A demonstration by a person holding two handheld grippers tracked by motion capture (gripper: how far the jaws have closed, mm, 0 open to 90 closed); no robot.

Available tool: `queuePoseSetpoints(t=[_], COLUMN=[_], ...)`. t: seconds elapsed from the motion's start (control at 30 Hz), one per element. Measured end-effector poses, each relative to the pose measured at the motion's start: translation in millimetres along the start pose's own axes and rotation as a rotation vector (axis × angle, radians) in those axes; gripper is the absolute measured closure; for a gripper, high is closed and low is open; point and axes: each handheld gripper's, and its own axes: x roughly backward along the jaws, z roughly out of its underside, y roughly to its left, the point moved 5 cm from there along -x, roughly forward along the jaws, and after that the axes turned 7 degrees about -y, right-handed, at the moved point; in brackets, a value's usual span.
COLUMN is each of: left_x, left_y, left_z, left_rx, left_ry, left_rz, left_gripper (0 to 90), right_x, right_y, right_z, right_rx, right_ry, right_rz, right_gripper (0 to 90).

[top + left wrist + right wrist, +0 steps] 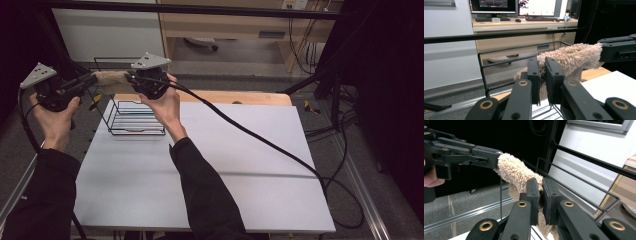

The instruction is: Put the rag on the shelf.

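A fluffy beige cloth [111, 80] is held in the air between the two hand-held grippers, above the far left corner of the white surface [240, 165]. The left hand-held gripper [89, 81] is seen in the high view beyond the left edge of the surface, gripped by the person's left hand [56, 117], and its jaws are clamped on one end of the cloth; in the left gripper view the cloth [571, 58] is pinched between the two black jaws, with only a narrow gap left between them. The right hand-held gripper [131, 79] is held by the right hand [165, 105] over the far left part of the surface, and its jaws are likewise closed on the other end of the cloth, as shown in the right gripper view, where the cloth [515, 172] runs from its jaws across to the other gripper. The cloth is stretched roughly level between the two. Below it, a black wire rack [135, 120] stands on the surface at its far left corner. A black cable [260, 140] trails from the right hand-held gripper across the surface to its right edge.
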Motion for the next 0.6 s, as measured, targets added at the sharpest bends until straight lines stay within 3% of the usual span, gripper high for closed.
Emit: queuePoseSetpoints(t=[0.27,0.37,0.47,0.6], left_x=[3.2,6.1,6.3,-3.5], left_y=[-2.1,-0.3,-0.1,-4.8], left_z=[-4.3,-15.6,-26.7,-24.2], left_rx=[0.006,0.032,0.063,0.08], left_ry=[0.014,-0.009,-0.029,0.055], left_rz=[0.005,0.001,0.002,0.019], left_gripper=[77.2,72.5,73.5,80.2], right_x=[2.5,2.5,2.5,1.9], right_y=[0.3,1.0,1.5,2.7], right_z=[8.4,9.8,12.4,14.4], right_rx=[-0.017,-0.01,-0.003,0.004], right_ry=[0.014,0.02,0.029,0.035], right_rz=[-0.016,-0.019,-0.021,-0.019], right_gripper=[84.4,84.4,84.3,84.0])
